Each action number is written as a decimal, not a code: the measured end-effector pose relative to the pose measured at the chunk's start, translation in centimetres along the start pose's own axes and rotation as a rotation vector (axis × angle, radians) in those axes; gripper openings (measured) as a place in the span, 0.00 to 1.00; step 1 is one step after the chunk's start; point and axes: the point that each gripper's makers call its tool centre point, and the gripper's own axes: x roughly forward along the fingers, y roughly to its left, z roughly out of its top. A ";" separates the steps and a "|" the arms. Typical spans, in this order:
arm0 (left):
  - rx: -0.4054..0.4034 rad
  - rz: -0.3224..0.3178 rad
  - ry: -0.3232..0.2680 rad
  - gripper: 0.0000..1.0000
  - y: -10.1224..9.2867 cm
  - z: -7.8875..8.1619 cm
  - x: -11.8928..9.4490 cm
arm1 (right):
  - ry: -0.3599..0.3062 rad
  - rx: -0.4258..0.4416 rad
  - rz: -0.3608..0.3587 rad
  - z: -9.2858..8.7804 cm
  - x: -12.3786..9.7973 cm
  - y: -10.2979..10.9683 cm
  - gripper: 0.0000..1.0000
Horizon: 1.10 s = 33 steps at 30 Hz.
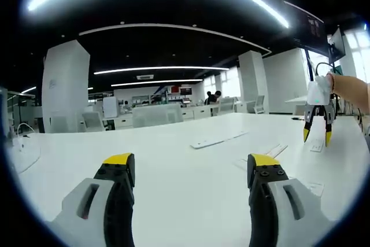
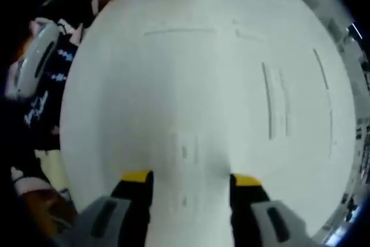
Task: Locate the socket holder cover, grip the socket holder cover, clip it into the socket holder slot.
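- The left gripper (image 1: 191, 169) sits low over the white table (image 1: 173, 143), jaws wide and holding nothing. It looks parked, aimed level across the room rather than at any part.
- Just right of centre in the left gripper view, a long white strip (image 1: 207, 142) lies flat on the table, with 2 more pale flat pieces (image 1: 276, 149) nearer the right. Which is the cover and which the socket holder, I cannot tell from here.
- At the far right, the right gripper (image 1: 317, 136) hangs tips-down over a small white piece (image 1: 316, 146), held by a hand (image 1: 347, 88). That pose suits a top-down pick.
- In the right gripper view, the right gripper's jaws stand apart and hold nothing, looking straight down at the table (image 2: 144, 85).
- Between and just ahead of its tips lies a small pale rectangular piece (image 2: 186, 151). My guess is this is the cover, since the jaws straddle it.
- Further right, long narrow strips (image 2: 276, 108) lie side by side, likely the holder with its slot.
- Judging by this, the cover is located but not yet gripped.
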 end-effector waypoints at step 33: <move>0.017 -0.001 -0.001 0.82 -0.1 -0.3 0.2 | 0.043 0.027 0.025 -0.2 0.2 -0.3 0.59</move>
